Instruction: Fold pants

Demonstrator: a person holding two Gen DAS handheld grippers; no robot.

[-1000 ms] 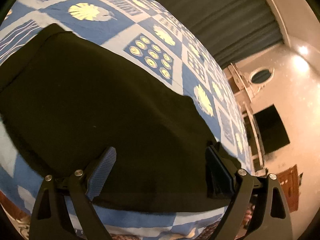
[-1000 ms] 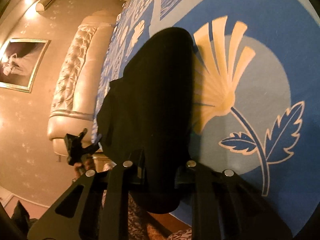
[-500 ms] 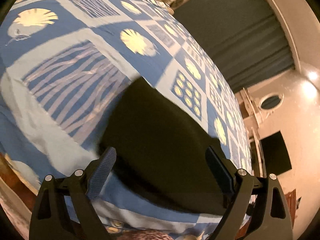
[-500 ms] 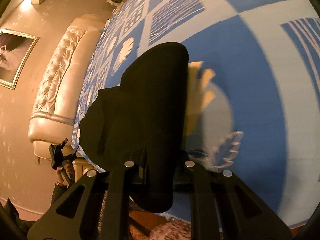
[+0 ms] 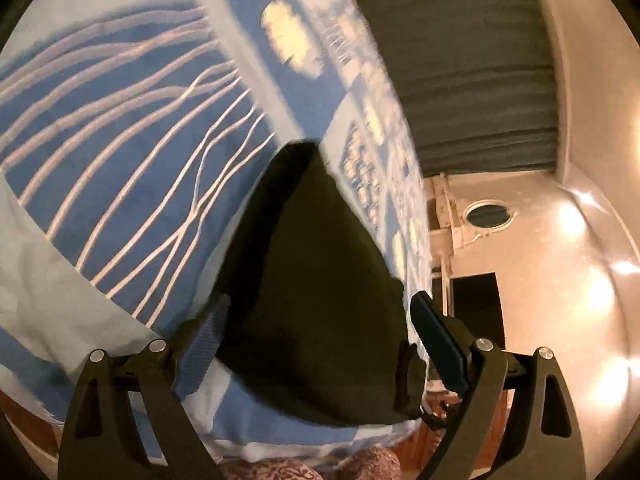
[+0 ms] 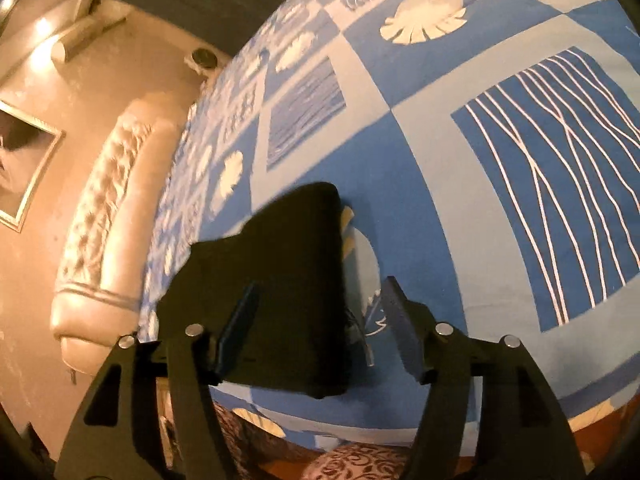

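Observation:
The black pants [image 5: 320, 288] lie folded into a compact stack on the blue patterned bedspread [image 5: 120, 168], near the bed's front edge. They also show in the right wrist view [image 6: 280, 280]. My left gripper [image 5: 316, 320] is open, its fingers spread either side of the stack and above it, holding nothing. My right gripper [image 6: 320, 312] is open too, with its left finger [image 6: 236, 332] over the stack and its right finger [image 6: 400, 320] over the bare bedspread [image 6: 440, 140].
A padded cream headboard [image 6: 104, 216] runs along the bed's far left side. Dark curtains [image 5: 472, 72] hang beyond the bed. A patterned rug [image 6: 360, 460] lies on the floor below the bed's front edge.
My right gripper has opened and let go of the pants, which now lie flat. My left gripper stayed open and swung left and back above the stack.

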